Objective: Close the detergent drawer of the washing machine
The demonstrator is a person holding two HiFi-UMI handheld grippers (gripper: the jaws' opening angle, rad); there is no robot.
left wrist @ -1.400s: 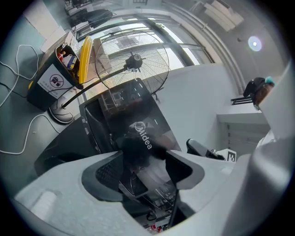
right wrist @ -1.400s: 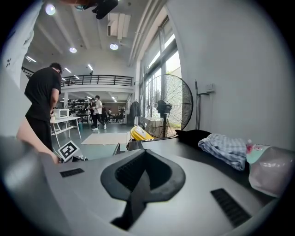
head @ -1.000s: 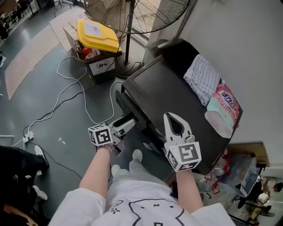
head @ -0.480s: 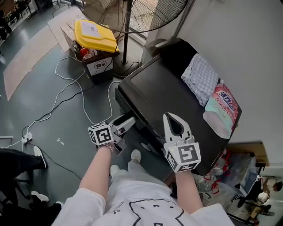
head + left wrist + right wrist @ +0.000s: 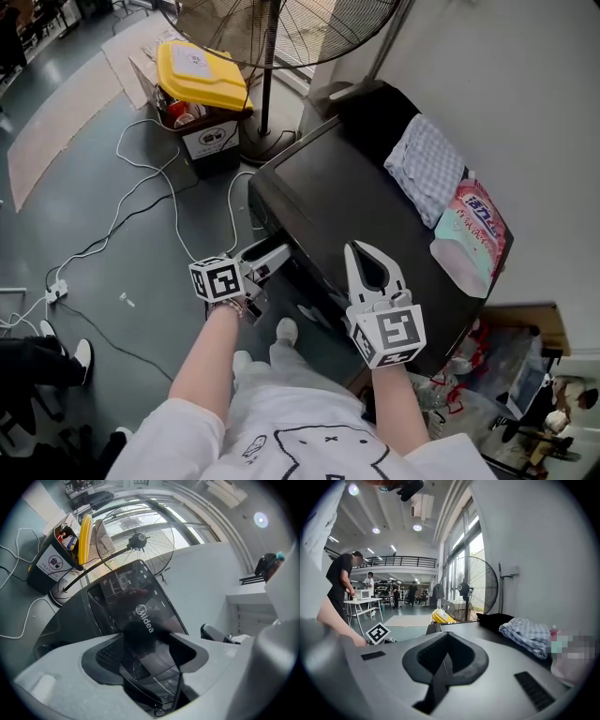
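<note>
The big black washing machine (image 5: 356, 197) stands by the wall. Its detergent drawer (image 5: 265, 257) sticks out of the front, on the left side, so it is not shut yet. The left gripper (image 5: 246, 279) is right at the drawer's end, with its jaws apart and the dark drawer front showing in the gap. The right gripper (image 5: 366, 258) hangs over the top of the machine with its jaws together and nothing in them. To do this well, I think the left one should push straight in along the drawer, slow and level, until the front sits flat with the panel.
</note>
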